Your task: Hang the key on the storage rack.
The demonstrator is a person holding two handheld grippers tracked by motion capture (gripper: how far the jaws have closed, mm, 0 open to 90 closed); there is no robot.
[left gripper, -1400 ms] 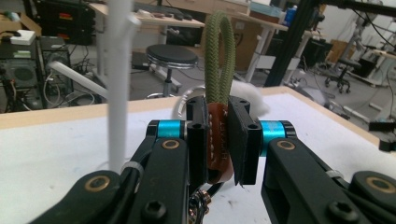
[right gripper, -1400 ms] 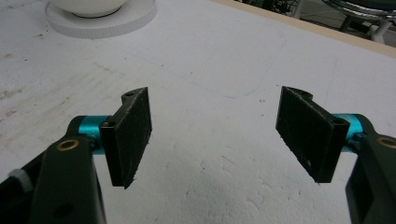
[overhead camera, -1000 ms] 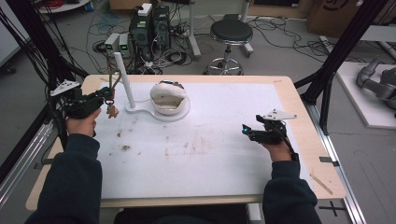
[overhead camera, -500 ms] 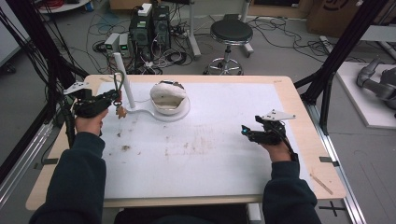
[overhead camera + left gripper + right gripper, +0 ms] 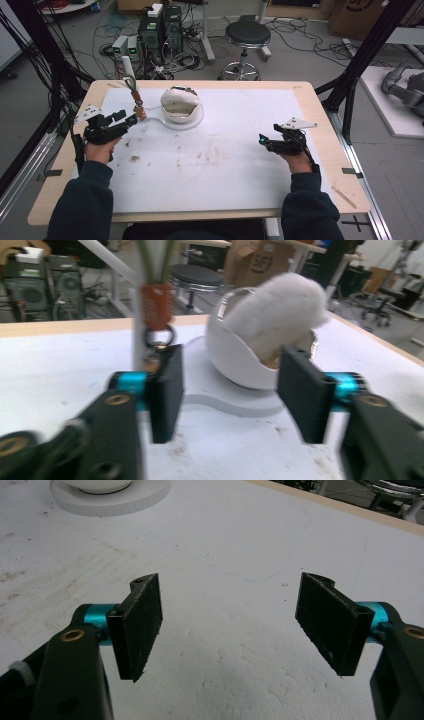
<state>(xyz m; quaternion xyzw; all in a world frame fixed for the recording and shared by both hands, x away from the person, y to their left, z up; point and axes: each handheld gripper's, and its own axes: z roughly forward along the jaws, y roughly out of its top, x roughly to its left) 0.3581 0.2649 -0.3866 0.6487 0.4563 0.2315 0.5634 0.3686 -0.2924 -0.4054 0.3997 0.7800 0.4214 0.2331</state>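
On the table sit two spread grippers, left gripper (image 5: 131, 119) and right gripper (image 5: 262, 142), one white bowl (image 5: 180, 104), one orange tag (image 5: 136, 96).

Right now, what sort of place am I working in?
Probably a robotics lab or workshop: black computer towers with tangled cables on the floor behind the white-topped wooden table, a black round stool, and a black metal frame around the table.

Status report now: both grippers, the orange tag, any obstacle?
Left gripper just opened, nothing between. Right gripper open, idle. Orange tag hangs free at white post. No obstacle.
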